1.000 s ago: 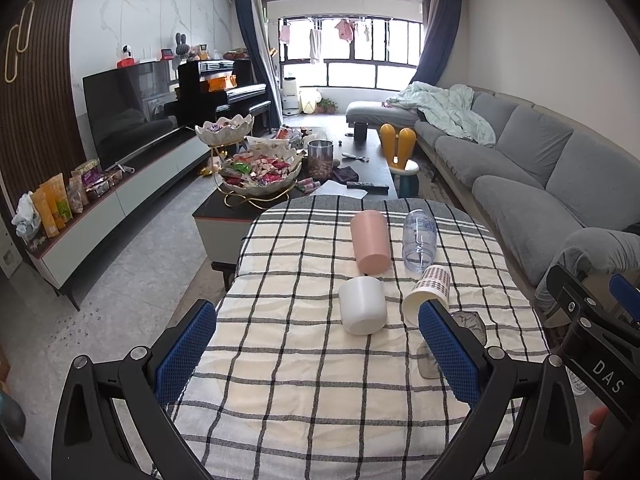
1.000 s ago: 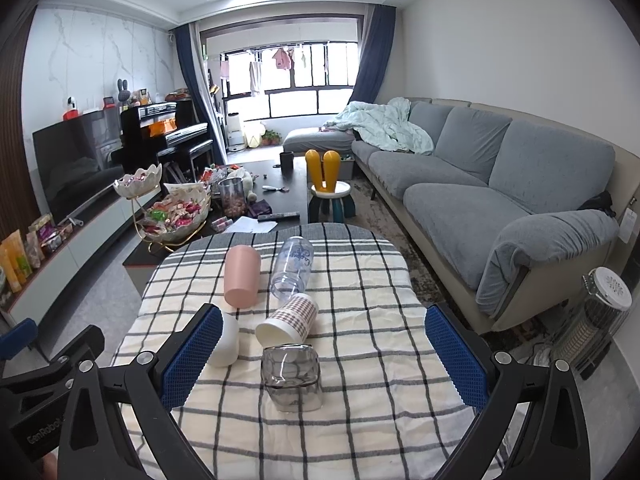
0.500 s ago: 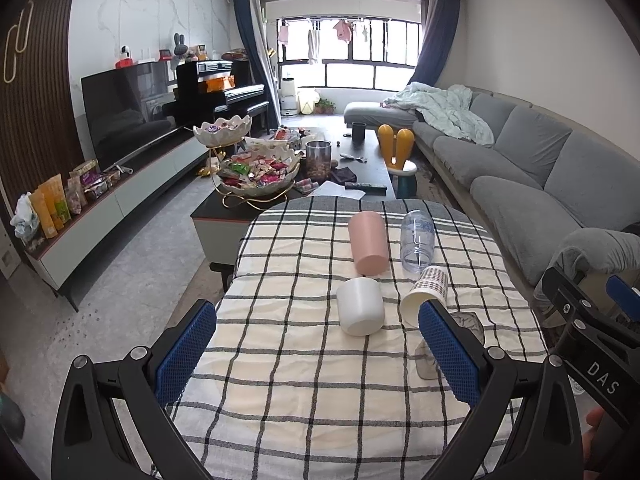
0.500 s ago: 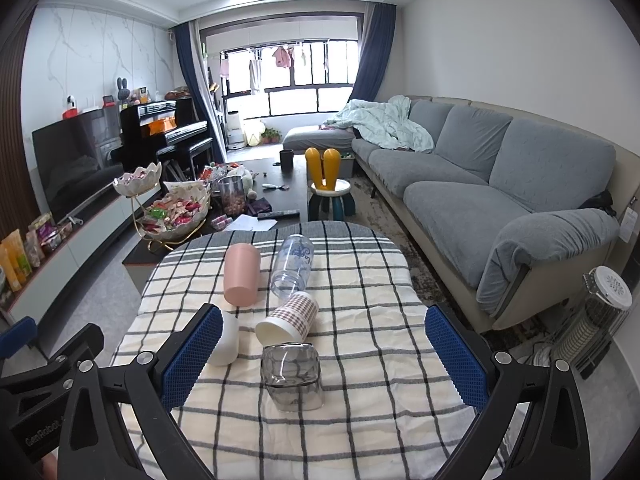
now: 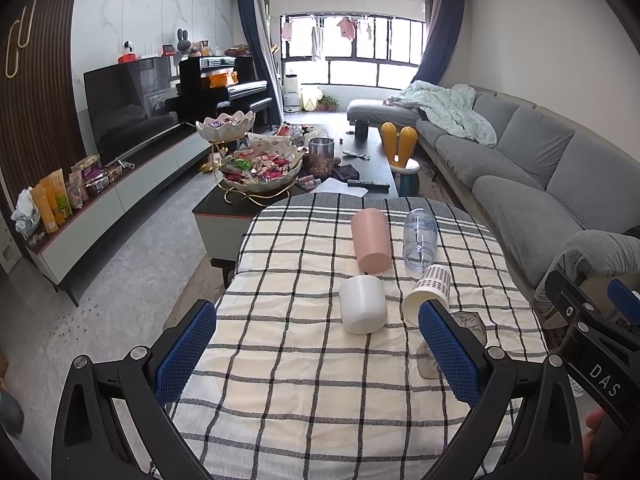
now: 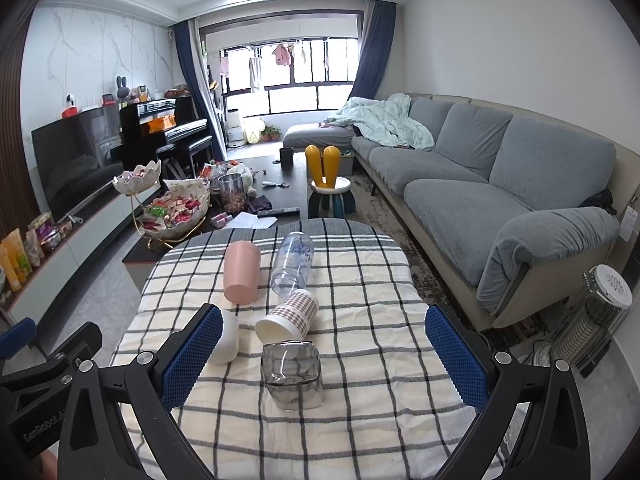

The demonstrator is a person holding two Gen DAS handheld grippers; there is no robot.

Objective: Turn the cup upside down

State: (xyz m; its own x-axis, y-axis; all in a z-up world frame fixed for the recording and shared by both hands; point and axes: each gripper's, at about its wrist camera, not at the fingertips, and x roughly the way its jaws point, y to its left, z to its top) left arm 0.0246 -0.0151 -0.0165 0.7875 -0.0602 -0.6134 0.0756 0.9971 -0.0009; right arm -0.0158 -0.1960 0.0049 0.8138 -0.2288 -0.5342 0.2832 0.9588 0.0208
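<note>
Several cups lie on their sides on a checked tablecloth (image 5: 288,360): a pink cup (image 5: 370,240), a clear plastic cup (image 5: 419,239), a white cup (image 5: 363,309), a plaid paper cup (image 5: 428,293) and a smoky glass cup (image 6: 292,374). In the right wrist view they show as pink cup (image 6: 241,266), clear cup (image 6: 293,266), plaid cup (image 6: 289,316) and white cup (image 6: 226,336). My left gripper (image 5: 316,354) is open and empty, short of the white cup. My right gripper (image 6: 324,358) is open and empty, with the glass cup between its fingers' lines.
Beyond the table stands a dark coffee table (image 5: 256,200) with snack bowls (image 5: 260,172) and a jar. A grey sofa (image 6: 500,192) runs along the right. A TV unit (image 5: 120,120) lines the left wall. A small heater (image 6: 596,316) stands at right.
Both views barely shift; the left view has drifted slightly, so the cups sit a touch lower-left. Both grippers stay open and empty.
</note>
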